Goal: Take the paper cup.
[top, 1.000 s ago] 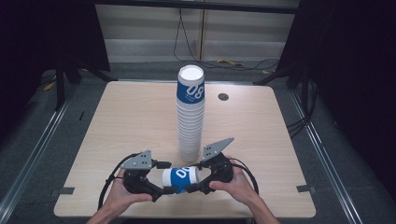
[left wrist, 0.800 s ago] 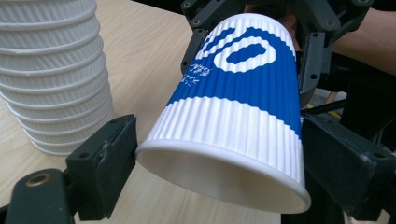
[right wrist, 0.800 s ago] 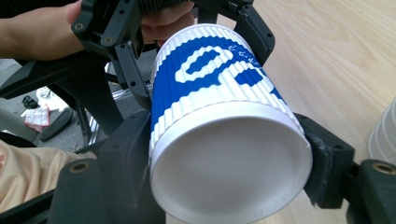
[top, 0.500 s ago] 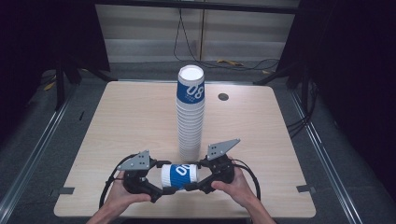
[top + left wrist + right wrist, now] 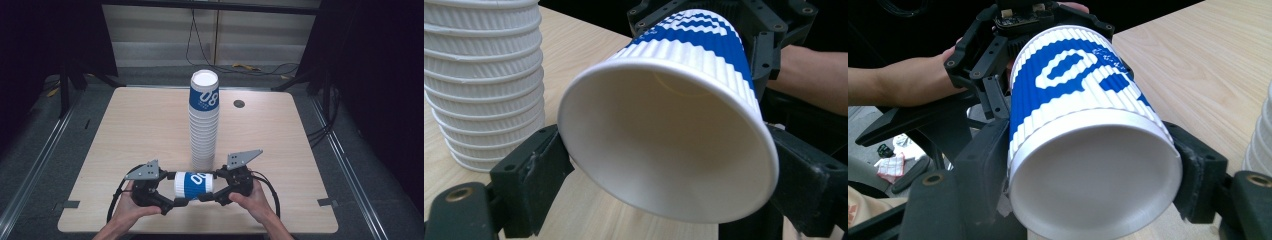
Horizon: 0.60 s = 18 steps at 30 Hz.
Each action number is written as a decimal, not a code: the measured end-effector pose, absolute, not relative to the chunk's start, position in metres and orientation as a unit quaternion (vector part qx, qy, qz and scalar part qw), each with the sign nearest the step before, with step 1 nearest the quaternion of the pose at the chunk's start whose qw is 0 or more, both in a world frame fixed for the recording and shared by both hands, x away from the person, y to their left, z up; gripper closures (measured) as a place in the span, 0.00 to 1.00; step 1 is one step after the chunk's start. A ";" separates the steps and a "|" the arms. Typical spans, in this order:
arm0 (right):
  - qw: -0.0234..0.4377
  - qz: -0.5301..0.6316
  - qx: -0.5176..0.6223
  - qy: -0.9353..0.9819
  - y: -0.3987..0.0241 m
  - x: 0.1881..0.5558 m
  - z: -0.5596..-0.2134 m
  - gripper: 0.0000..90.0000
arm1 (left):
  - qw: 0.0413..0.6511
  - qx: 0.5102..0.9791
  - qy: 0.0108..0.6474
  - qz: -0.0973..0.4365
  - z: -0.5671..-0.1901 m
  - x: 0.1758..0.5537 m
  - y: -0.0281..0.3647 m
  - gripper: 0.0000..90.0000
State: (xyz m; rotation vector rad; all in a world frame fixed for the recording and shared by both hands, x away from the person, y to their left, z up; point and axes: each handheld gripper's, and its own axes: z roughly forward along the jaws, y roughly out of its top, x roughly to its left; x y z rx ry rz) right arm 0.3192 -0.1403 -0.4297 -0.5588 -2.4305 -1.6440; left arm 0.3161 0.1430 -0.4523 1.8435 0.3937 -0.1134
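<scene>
Blue-white cup (image 5: 194, 185), clamped between 2 hand-held grippers

A blue-and-white paper cup (image 5: 1083, 130) lies between the jaws, base outward. Both jaws press its sides. Beyond it, another gripper (image 5: 1013, 30) holds its far end.

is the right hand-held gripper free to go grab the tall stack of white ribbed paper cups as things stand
Probably not yet. The right hand-held gripper is shut on the base of the blue-and-white ribbed paper cup, with the left hand-held gripper at its rim. The stack stands close behind, unobstructed.
</scene>
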 end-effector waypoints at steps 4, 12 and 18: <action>0.078 -0.554 -0.190 -0.807 -0.141 0.319 -0.430 0.31 | 0.586 0.790 0.171 -0.047 -0.452 0.317 0.144 0.13; 0.083 -0.558 -0.193 -0.803 -0.141 0.320 -0.433 0.31 | 0.597 0.781 0.177 -0.051 -0.451 0.318 0.146 0.13; 0.082 -0.559 -0.192 -0.802 -0.140 0.320 -0.433 0.31 | 0.597 0.781 0.177 -0.047 -0.451 0.317 0.146 0.13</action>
